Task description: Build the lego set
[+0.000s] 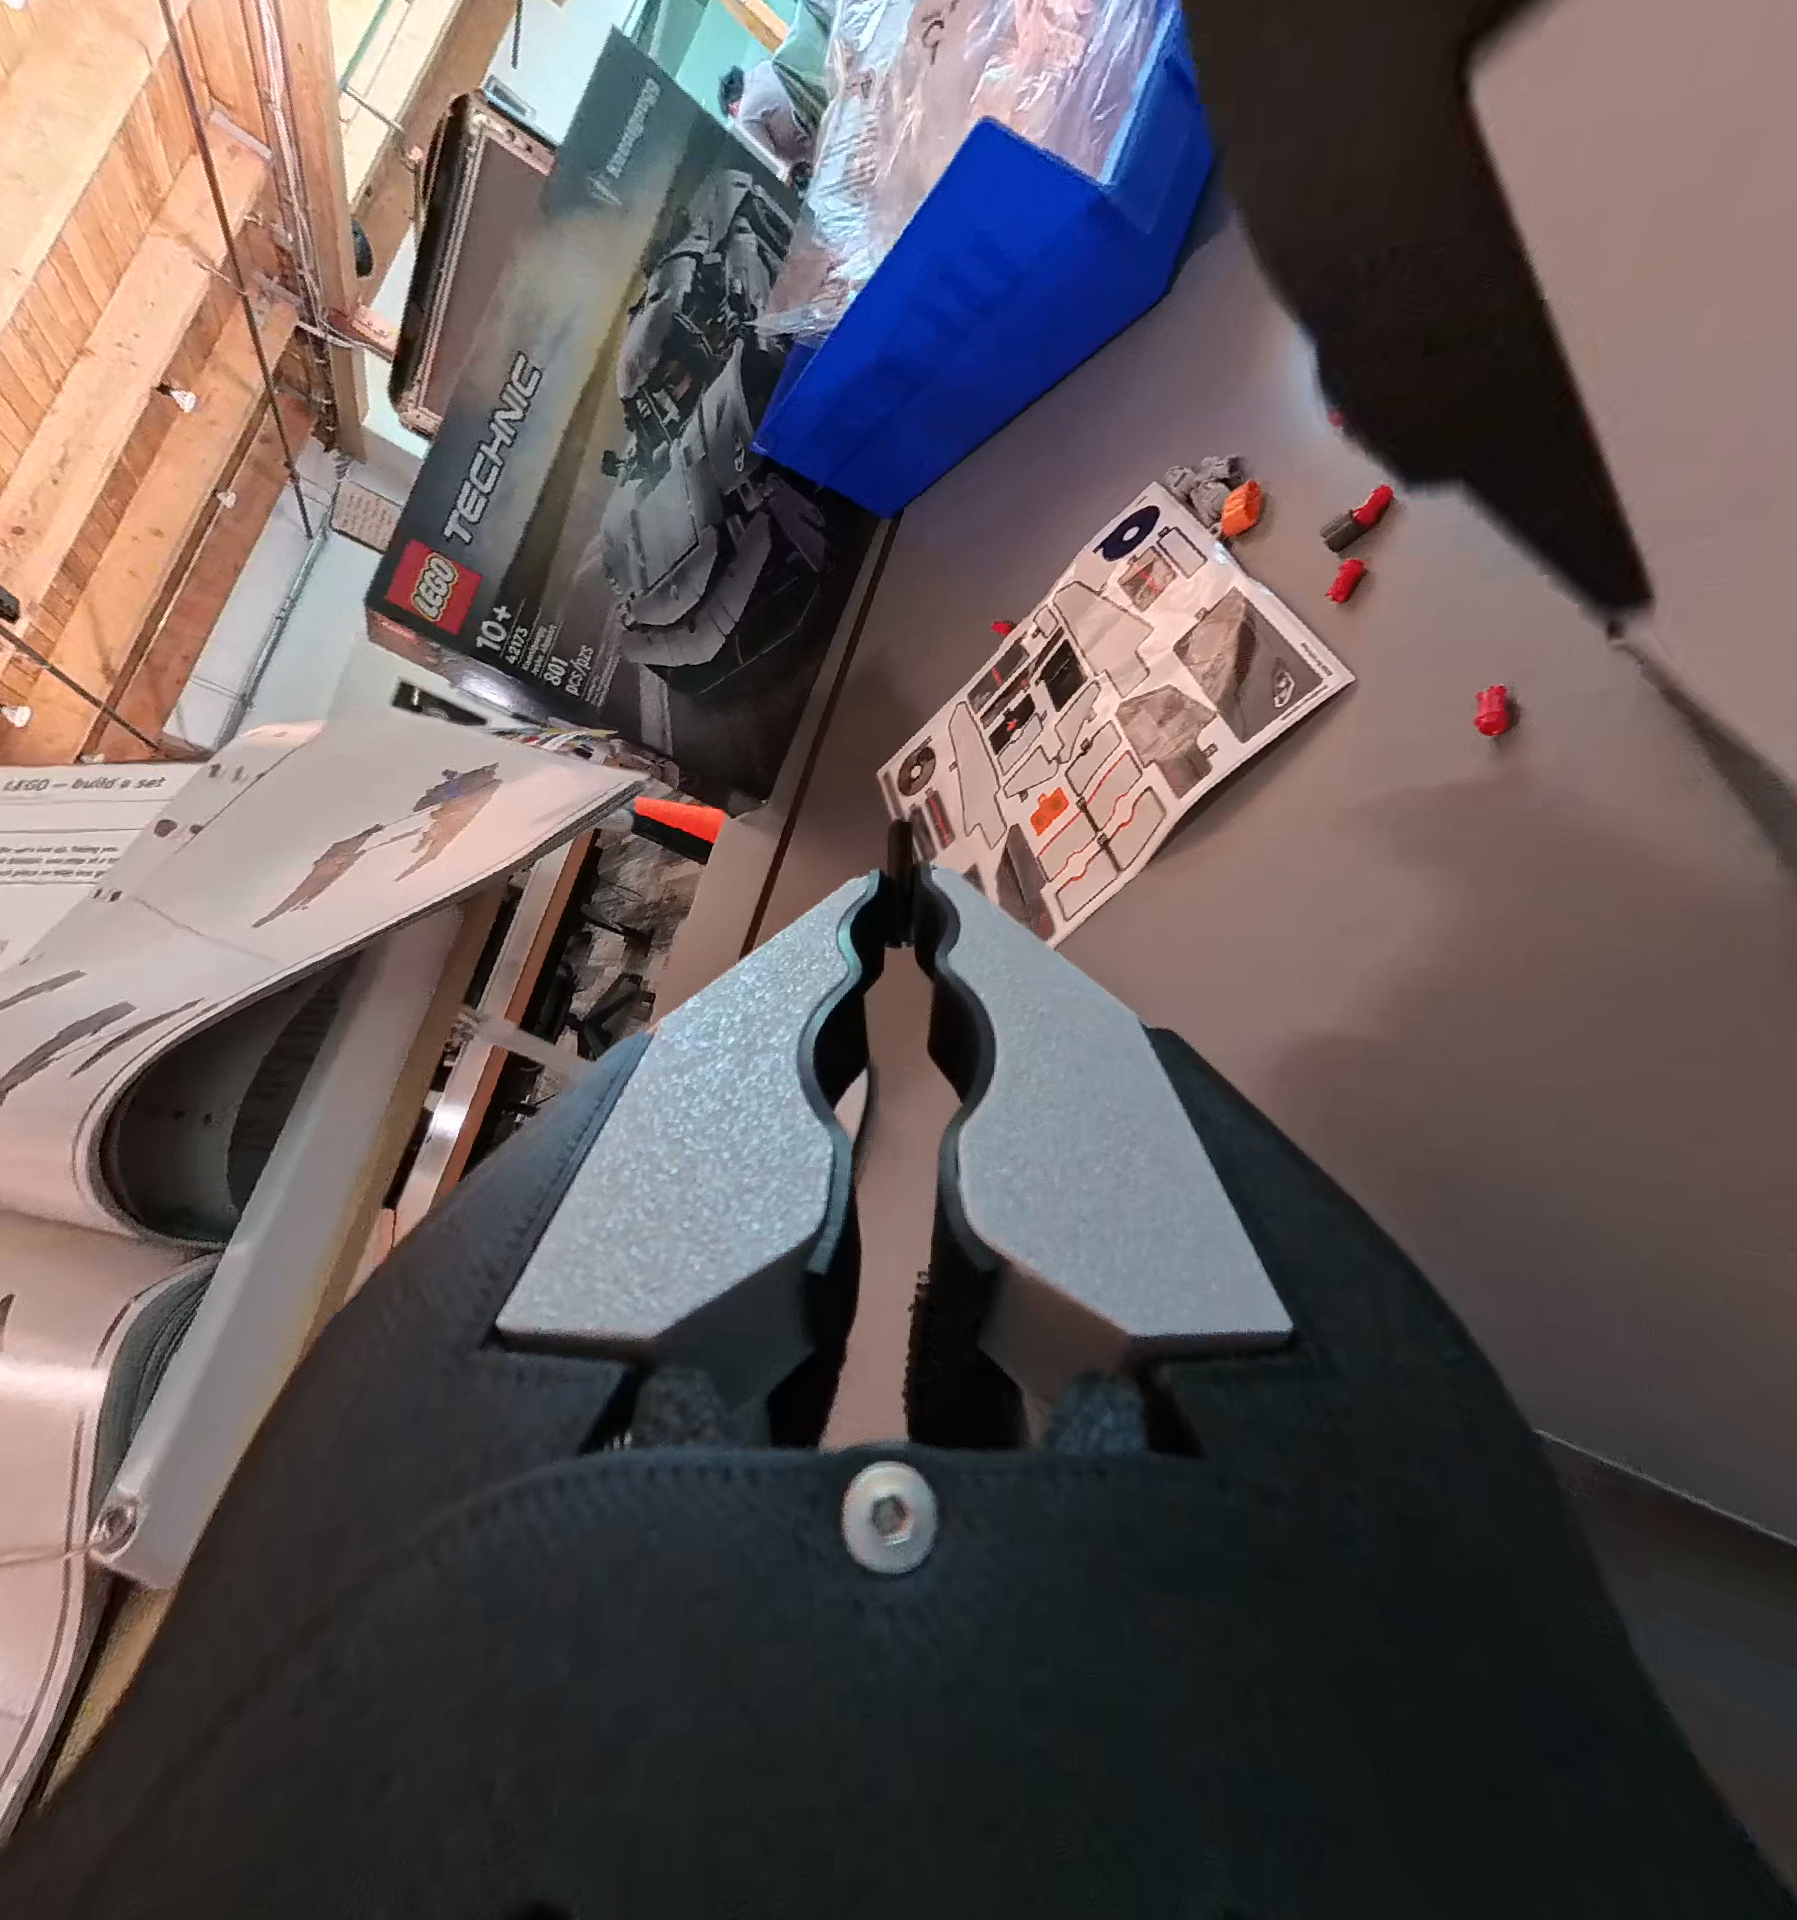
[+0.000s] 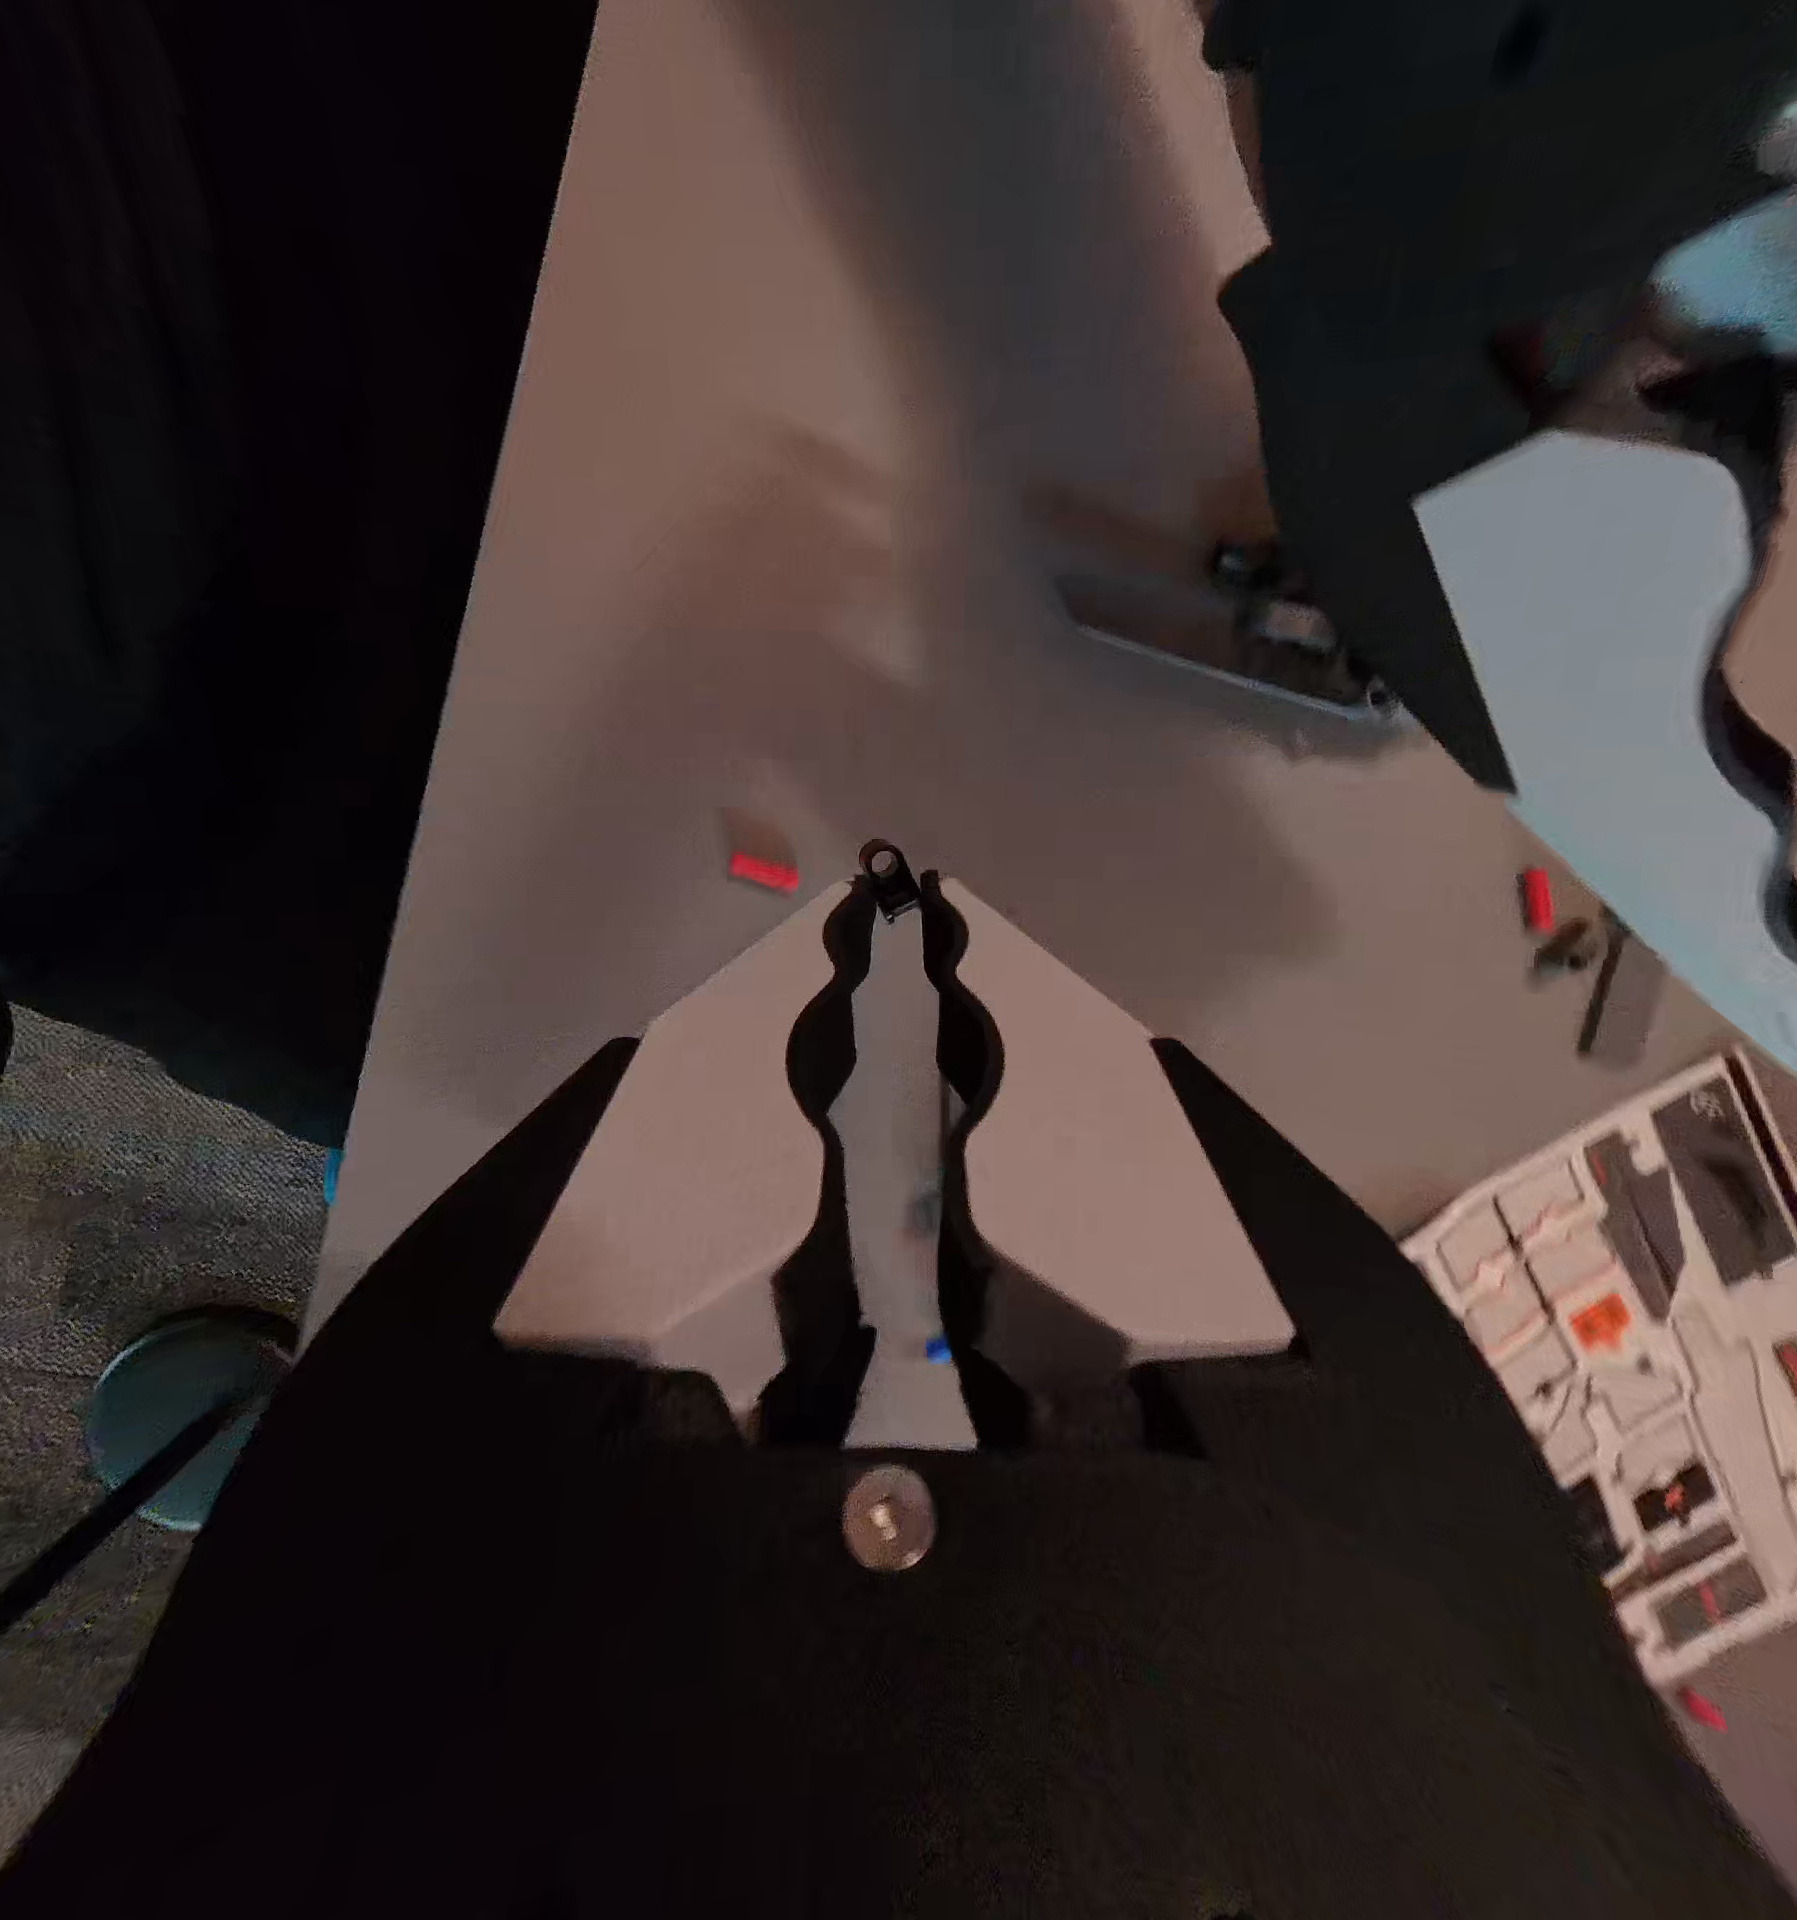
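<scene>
A matt, smooth table top (image 1: pixel 1289 1091) is seen; a glossy paper sticker sheet (image 1: pixel 1112 717) lies on it; the blue bin (image 1: pixel 977 332) looks like smooth plastic; the left gripper (image 1: pixel 902 914) is finished in speckled grey, with a shiny metal screw (image 1: pixel 889 1517); rough wooden planks (image 1: pixel 94 260) are shown.

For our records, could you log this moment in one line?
left gripper: shut on black pin | right gripper: shut on black connector
</scene>
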Demonstrator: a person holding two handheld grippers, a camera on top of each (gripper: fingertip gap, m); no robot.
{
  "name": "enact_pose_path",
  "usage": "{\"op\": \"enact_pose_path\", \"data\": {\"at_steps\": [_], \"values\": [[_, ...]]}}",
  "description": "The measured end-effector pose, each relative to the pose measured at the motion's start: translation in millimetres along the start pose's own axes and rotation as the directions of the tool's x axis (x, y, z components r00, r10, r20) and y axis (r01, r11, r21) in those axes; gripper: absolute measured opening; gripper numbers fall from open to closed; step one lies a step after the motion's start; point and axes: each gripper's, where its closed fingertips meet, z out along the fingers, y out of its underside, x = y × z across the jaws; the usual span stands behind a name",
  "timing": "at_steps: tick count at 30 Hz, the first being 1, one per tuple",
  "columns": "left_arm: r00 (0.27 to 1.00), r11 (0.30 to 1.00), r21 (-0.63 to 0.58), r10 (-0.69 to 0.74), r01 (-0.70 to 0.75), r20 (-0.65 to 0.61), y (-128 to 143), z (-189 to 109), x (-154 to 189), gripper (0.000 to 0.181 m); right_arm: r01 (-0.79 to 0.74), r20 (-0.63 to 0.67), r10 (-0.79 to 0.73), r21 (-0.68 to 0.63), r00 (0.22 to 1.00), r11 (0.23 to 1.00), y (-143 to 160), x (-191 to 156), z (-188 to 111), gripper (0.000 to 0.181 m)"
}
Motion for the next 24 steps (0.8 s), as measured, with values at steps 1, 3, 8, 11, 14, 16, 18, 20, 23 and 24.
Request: {"op": "enact_pose_path", "data": {"at_steps": [1, 3, 8, 11, 14, 16, 18, 20, 23, 24], "values": [[1.000, 1.000, 0.001, -0.007, 0.007, 0.005, 1, -1, -3, 0.001, 0.013, 0.016, -0.012, -0.011, 1.000, 1.000, -3, 2, 7, 0.006], [1.000, 1.000, 0.011, -0.018, 0.018, 0.011, 2, -3, -7, 0.001, 0.031, 0.056, -0.030, -0.014, 0.998, 0.999, -8, 3, 20, 0.007], [0.998, 0.998, 0.012, -0.065, 0.065, 0.014, 8, -6, -16, 0.001, 0.024, 0.098, -0.023, -0.002, 0.995, 1.000, -14, 4, 25, 0.007], [0.998, 0.998, 0.011, -0.061, 0.061, 0.021, 10, -6, -19, 0.001, 0.012, 0.109, -0.010, -0.011, 0.994, 1.000, -12, 2, 27, 0.007], [0.997, 0.997, 0.004, -0.076, 0.076, 0.014, 12, -5, -19, 0.001, 0.003, 0.095, 0.001, -0.038, 0.995, 0.999, -3, 2, 29, 0.007], [0.996, 0.997, 0.000, -0.083, 0.083, 0.015, 15, -5, -21, 0.001, -0.004, 0.076, 0.006, -0.033, 0.997, 0.999, 0, 3, 28, 0.007], [0.995, 0.995, -0.002, -0.098, 0.098, 0.017, 18, -6, -24, 0.001, -0.021, 0.062, 0.021, -0.008, 0.998, 1.000, -1, 3, 25, 0.007], [0.993, 0.993, -0.008, -0.117, 0.117, 0.015, 20, -8, -26, 0.001, -0.029, 0.043, 0.028, 0.010, 0.999, 1.000, -1, 4, 21, 0.006], [0.995, 0.995, -0.032, -0.096, 0.096, -0.007, 23, -16, -25, 0.001, -0.037, 0.031, 0.036, 0.032, 0.999, 0.999, -2, 5, 16, 0.007], [0.998, 0.997, -0.035, -0.065, 0.065, -0.006, 23, -22, -27, 0.001, -0.038, 0.030, 0.037, 0.035, 0.999, 0.999, -3, 4, 15, 0.006]]}}
